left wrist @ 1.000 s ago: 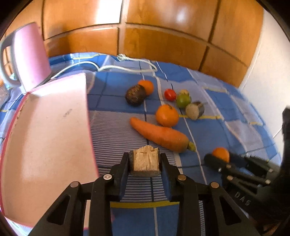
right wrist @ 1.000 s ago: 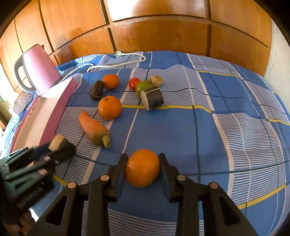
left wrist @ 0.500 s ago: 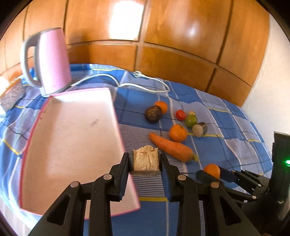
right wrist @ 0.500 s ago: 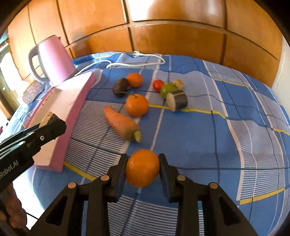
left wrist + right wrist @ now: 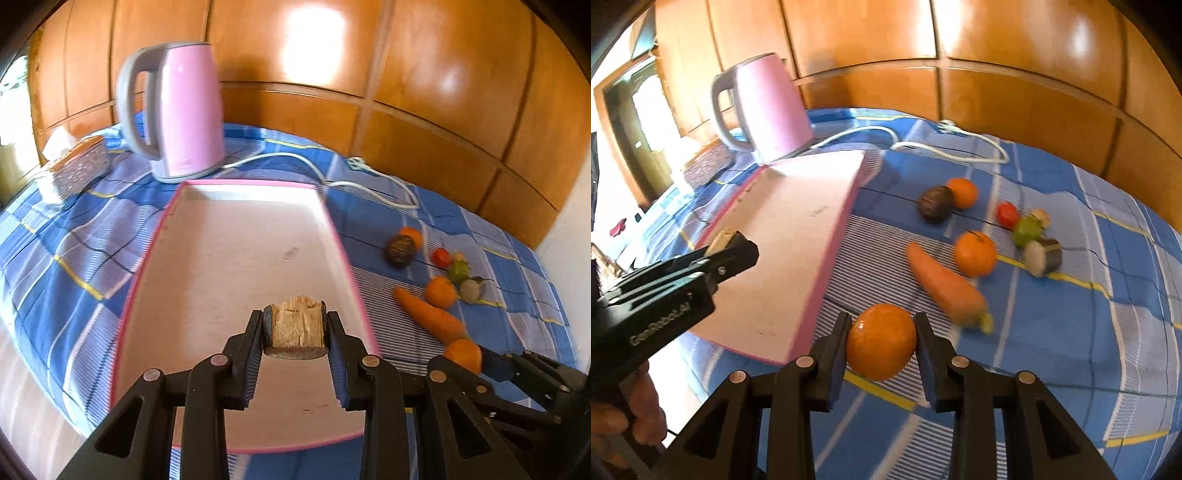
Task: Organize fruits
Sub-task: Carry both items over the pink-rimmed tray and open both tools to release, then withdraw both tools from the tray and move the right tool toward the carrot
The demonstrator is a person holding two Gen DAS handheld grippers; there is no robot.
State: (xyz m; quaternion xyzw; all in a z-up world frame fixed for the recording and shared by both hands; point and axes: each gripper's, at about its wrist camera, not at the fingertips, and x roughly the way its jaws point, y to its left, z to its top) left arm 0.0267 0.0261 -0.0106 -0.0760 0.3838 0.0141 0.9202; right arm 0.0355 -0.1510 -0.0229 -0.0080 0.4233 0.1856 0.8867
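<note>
Three round orange citrus fruits show: one point(image 5: 881, 341) clamped between the pads of the right hand-held gripper point(image 5: 881, 343), one point(image 5: 975, 254) on the blue checked cloth point(image 5: 1071, 332) touching the single long orange carrot point(image 5: 945, 286), and one point(image 5: 962, 192) farther back, touching a dark brown wrinkled round fruit point(image 5: 935, 204). There is also one small red tomato point(image 5: 1007, 215), one green round fruit point(image 5: 1028, 230), one small pale beige piece point(image 5: 1041, 215) behind it, and one dark-skinned cut chunk with a pale face point(image 5: 1042, 255). These loose items lie well ahead and to the right of both grippers.

The left hand-held gripper point(image 5: 295, 332) is nearly closed on one dark-rinded chunk with pale, fibrous flesh point(image 5: 295, 326), held above the near half of the one shallow rectangular tray with a pink rim point(image 5: 347, 266). The right gripper holds its orange over the cloth, just beside the tray's near right corner. One pink electric kettle point(image 5: 184, 110) stands behind the tray, its white cord point(image 5: 332, 177) trailing across the cloth.
</note>
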